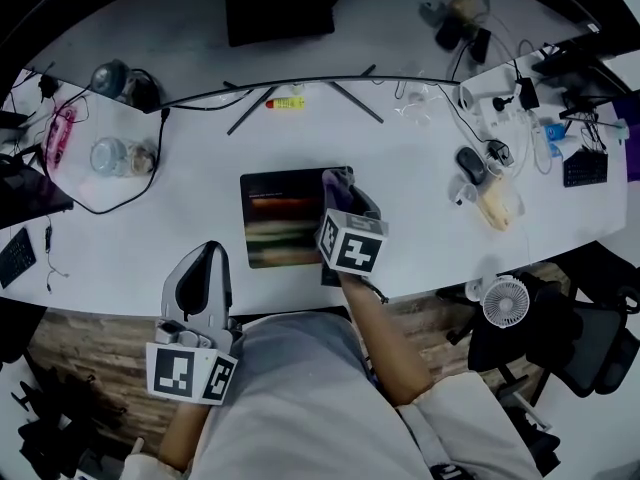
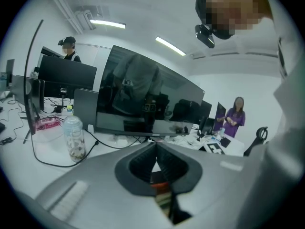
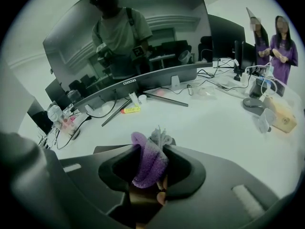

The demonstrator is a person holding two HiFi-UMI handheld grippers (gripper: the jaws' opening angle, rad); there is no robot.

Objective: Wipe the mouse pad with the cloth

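Observation:
A dark mouse pad (image 1: 283, 216) lies flat on the white desk in front of me. My right gripper (image 1: 337, 180) hovers at the pad's right edge, shut on a purple and grey cloth (image 3: 149, 158) that sticks up between the jaws. In the right gripper view the right gripper (image 3: 151, 163) has the pad's corner (image 3: 107, 149) just beyond it. My left gripper (image 1: 209, 259) hangs near my body over the desk's front edge. Its jaws (image 2: 156, 160) are closed together with nothing between them.
A curved monitor's stand legs (image 1: 300, 96) and a yellow marker (image 1: 286, 102) lie behind the pad. A jar (image 1: 112, 156) and cables sit at the left. A mouse (image 1: 471, 164), a tissue pack (image 1: 497, 204) and chargers crowd the right. People stand beyond the desk.

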